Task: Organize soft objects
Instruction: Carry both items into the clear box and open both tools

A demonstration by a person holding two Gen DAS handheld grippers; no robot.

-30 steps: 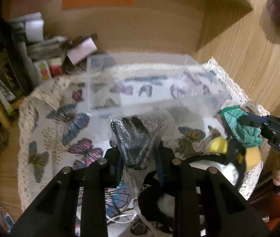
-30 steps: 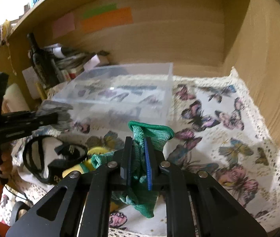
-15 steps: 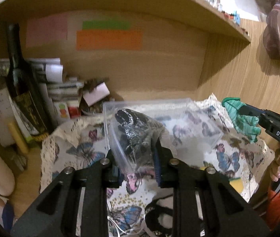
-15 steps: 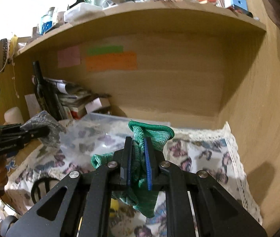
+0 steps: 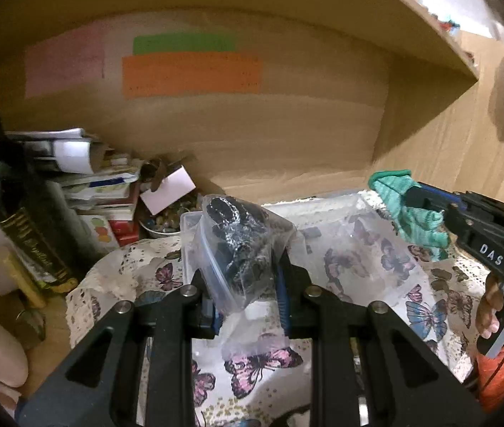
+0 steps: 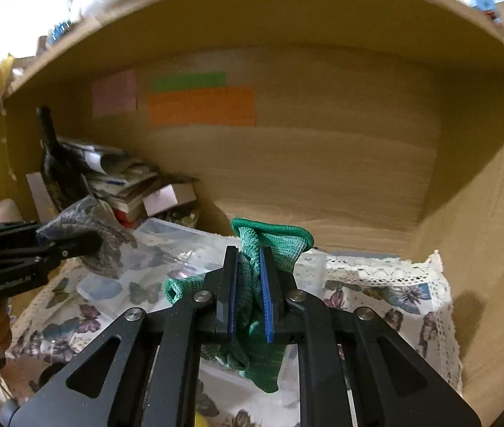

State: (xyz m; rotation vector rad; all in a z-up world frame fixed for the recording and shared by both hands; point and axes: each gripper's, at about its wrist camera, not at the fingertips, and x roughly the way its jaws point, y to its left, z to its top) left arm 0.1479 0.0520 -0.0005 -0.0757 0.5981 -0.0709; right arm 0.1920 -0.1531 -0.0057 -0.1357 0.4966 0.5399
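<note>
My left gripper (image 5: 246, 284) is shut on a clear plastic bag holding a dark glove (image 5: 239, 238), held up in front of the clear plastic box (image 5: 351, 238). It also shows at the left of the right wrist view (image 6: 74, 245), with the bagged glove (image 6: 88, 224) in it. My right gripper (image 6: 250, 299) is shut on a green knitted glove (image 6: 273, 245), held above the butterfly cloth (image 6: 387, 284). The green glove (image 5: 408, 210) and right gripper (image 5: 426, 199) show at the right of the left wrist view, above the box's right side.
A dark wine bottle (image 5: 17, 210) stands at the left beside stacked papers and small boxes (image 5: 99, 181). Wooden back wall with coloured notes (image 5: 191, 71), a wooden side wall (image 6: 483, 249) at the right and a shelf overhead enclose the space.
Both grippers have risen and tilted upward with their gloves; the view now shows the back wall and shelf more than the table. Both grips are unchanged.
</note>
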